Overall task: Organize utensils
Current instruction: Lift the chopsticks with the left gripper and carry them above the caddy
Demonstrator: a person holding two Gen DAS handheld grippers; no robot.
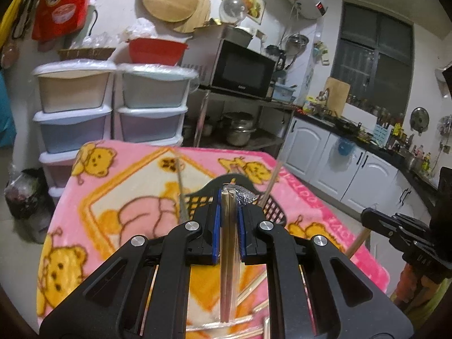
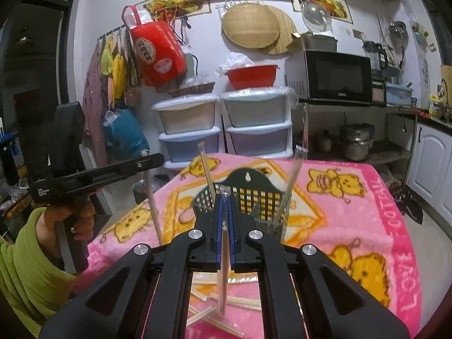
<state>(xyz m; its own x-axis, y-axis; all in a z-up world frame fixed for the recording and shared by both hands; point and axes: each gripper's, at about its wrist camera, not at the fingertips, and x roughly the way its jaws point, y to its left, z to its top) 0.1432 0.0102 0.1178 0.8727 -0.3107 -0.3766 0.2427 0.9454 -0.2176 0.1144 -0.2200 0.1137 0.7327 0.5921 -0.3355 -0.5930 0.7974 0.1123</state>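
My left gripper (image 1: 228,197) is shut on a pair of wrapped wooden chopsticks (image 1: 228,254), held upright just in front of the dark green lattice utensil basket (image 1: 272,207). My right gripper (image 2: 225,195) is shut on one wrapped chopstick pair (image 2: 224,271), also upright, in front of the same basket (image 2: 254,195). Two wrapped chopstick pairs stand in the basket, one on the left (image 2: 207,173) and one on the right (image 2: 291,182). More chopsticks (image 2: 237,302) lie loose on the pink bear blanket (image 2: 353,212). The left gripper body (image 2: 93,176) shows at the left of the right wrist view.
The blanket covers a table (image 1: 84,197) whose far edge faces stacked plastic drawers (image 1: 113,107) and a metal rack with a microwave (image 1: 243,70). White cabinets and a worktop (image 1: 353,147) run along the right. The right gripper's body (image 1: 404,231) is at the table's right edge.
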